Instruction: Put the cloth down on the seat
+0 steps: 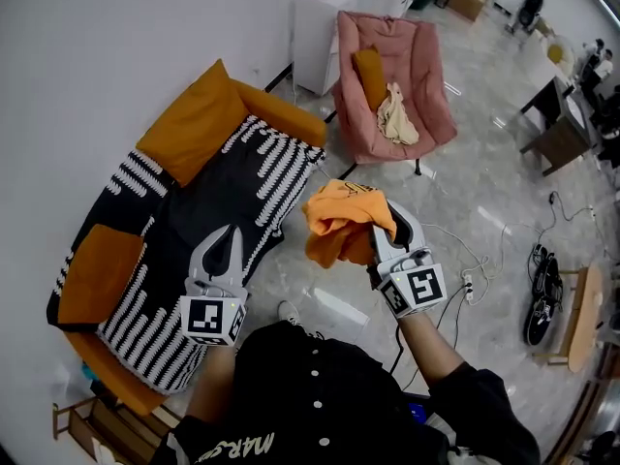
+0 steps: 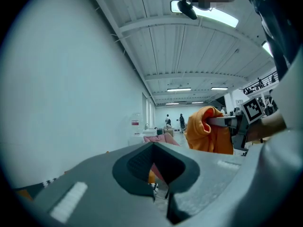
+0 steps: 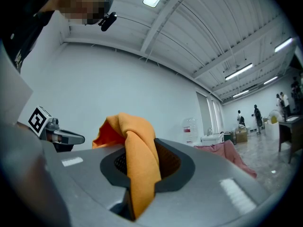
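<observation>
Recording a white wall (image 1: 107, 46) and a pale glossy floor (image 1: 484, 201) bounding the scene. Noting a long seat (image 1: 208, 211) lying along that wall, draped in a black cover with white stripes and carrying orange cushions (image 1: 194, 119) at its back and near end. Noting a pink armchair (image 1: 426, 85) standing apart from the seat's far end, holding a further orange cushion and a crumpled beige rag (image 1: 395, 116). Logging the orange cloth (image 1: 339, 223) hanging bunched in the air over the floor, just beside the seat's front edge and clear of the cover, not touching the seat. Finding the right gripper (image 1: 390, 223) clamping this cloth: in the right gripper view, seeing a fold of the cloth (image 3: 139, 169) running down between the dark pads, both jaws pressing onto it. Finding the left gripper (image 1: 231, 232) hovering over the striped cover, well apart from the cloth, jaws meeting at their tips and carrying nothing; in the left gripper view, seeing only the armchair and floor through the slit between the pads. Noting a square-marker cube (image 1: 211, 320) sitting behind each gripper's jaws. Noting white cables and a power strip (image 1: 468, 284) trailing across the floor to the right.
</observation>
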Demonstrator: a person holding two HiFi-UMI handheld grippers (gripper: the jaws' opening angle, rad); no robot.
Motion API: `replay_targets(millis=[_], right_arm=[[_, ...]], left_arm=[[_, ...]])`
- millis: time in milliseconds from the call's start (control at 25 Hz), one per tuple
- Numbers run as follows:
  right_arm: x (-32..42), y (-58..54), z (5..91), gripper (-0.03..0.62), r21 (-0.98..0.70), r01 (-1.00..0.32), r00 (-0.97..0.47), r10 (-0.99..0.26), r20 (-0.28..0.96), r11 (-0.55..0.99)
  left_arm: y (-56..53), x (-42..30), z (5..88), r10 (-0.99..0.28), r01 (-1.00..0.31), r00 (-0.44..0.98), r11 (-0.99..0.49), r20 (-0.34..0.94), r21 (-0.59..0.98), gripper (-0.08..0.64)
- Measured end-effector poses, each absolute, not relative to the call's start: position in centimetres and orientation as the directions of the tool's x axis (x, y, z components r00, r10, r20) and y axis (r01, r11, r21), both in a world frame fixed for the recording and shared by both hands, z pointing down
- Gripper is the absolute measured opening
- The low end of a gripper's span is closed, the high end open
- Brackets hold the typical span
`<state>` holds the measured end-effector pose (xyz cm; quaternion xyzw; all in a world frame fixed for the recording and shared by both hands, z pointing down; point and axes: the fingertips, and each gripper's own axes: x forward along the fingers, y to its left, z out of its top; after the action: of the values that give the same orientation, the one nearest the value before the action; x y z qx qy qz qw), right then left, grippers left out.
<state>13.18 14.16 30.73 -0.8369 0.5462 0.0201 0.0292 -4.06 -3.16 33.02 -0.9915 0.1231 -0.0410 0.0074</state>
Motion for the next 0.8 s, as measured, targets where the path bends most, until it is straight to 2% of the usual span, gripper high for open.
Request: replay_targets(millis=[800], right_arm=[[16.0,7.7,30.8,0.081,-0.041,-0.902,0.431,-0.898,-0.085,-0.429]], left_arm=[[-9.6,-0.6,33.8,-0.204,-0.203,0.975,-0.979,0.085,-0.024,0.001]])
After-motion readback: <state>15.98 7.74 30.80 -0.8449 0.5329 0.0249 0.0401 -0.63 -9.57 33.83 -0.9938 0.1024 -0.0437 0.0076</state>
